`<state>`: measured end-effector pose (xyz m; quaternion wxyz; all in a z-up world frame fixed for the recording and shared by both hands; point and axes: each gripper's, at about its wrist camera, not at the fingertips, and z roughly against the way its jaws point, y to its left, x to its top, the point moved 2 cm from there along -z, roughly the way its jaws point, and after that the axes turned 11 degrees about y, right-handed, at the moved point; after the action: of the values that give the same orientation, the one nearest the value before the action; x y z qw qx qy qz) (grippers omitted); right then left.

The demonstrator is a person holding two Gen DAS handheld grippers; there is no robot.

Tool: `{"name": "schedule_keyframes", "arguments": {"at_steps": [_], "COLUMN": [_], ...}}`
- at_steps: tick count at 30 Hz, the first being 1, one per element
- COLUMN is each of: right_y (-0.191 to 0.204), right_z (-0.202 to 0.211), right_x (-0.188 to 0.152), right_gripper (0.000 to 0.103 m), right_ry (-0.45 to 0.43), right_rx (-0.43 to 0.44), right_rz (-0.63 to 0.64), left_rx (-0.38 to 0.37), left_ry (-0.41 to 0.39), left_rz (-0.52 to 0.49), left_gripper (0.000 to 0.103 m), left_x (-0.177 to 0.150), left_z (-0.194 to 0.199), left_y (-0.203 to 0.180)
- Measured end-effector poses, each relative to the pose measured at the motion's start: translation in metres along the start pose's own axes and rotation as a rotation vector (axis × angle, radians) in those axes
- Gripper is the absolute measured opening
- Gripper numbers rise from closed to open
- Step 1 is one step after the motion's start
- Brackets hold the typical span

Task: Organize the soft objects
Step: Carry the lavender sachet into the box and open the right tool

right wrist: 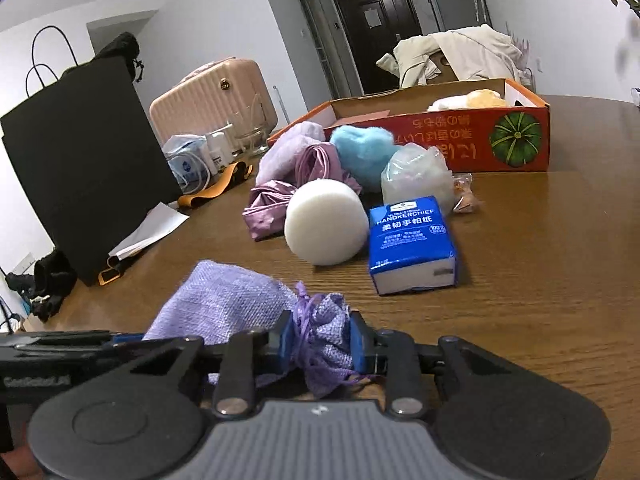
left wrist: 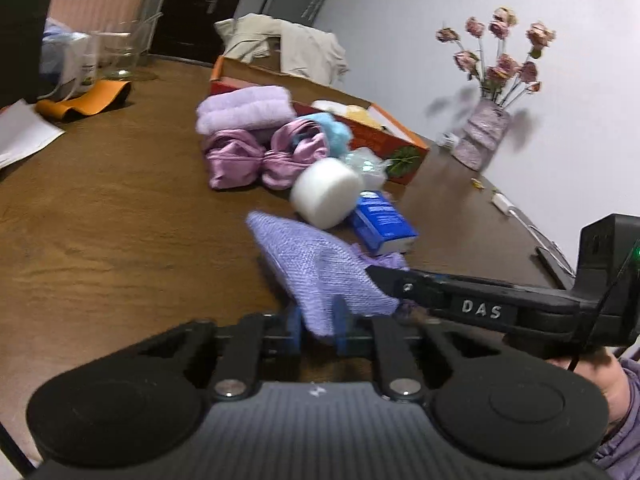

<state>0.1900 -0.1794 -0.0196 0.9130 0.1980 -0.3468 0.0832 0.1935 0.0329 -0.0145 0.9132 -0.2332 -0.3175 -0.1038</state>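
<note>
While clamped, pouch (right wrist: 224,308) lengthwise sideways

A home, by the look of it: a wooden table (right wrist: 540,240) is standing in a white-walled room, a vase of flowers (left wrist: 486,136) is sitting by the wall, a pink suitcase (right wrist: 212,92) is resting behind, a coat (right wrist: 460,54) is lying draped, and a dark door (right wrist: 376,28) is showing beyond.

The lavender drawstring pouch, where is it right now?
The lavender drawstring pouch is at the near edge of the table, gripped at both ends: right gripper on its tied neck, left gripper on its body, just in front of the white foam disc and blue tissue pack.
</note>
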Motion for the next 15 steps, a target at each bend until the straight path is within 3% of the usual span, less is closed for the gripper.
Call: {"name": "schedule_keyframes", "arguments": {"at_steps": [4,7,11,15], "right_y": [0.000,-0.001,-0.014,-0.036], "right_z": [0.016,0.034,0.031,-0.008], "right_x": [0.015,0.046,0.111,0.183], "right_gripper": [0.023,0.023,0.023,0.023], "right_ry": [-0.047,-0.121,-0.190,-0.164], "right_rx": [0.015,0.035,0.035,0.022], "right_rz": [0.001,0.023,0.071,0.047], "left_rx": [-0.002,-0.042,-0.069,-0.044], "left_ry": [-0.034,-0.106,-0.185,-0.157], "left_rz": [-0.028,-0.064,-0.111,-0.103], "left_gripper": [0.008,0.008,0.008,0.008], "left_x": [0.015,0.048,0.113,0.189], "left_z": [0.004,0.014,0.007,-0.028], "left_y": [-0.008,-0.011,-0.010,0.002]}}
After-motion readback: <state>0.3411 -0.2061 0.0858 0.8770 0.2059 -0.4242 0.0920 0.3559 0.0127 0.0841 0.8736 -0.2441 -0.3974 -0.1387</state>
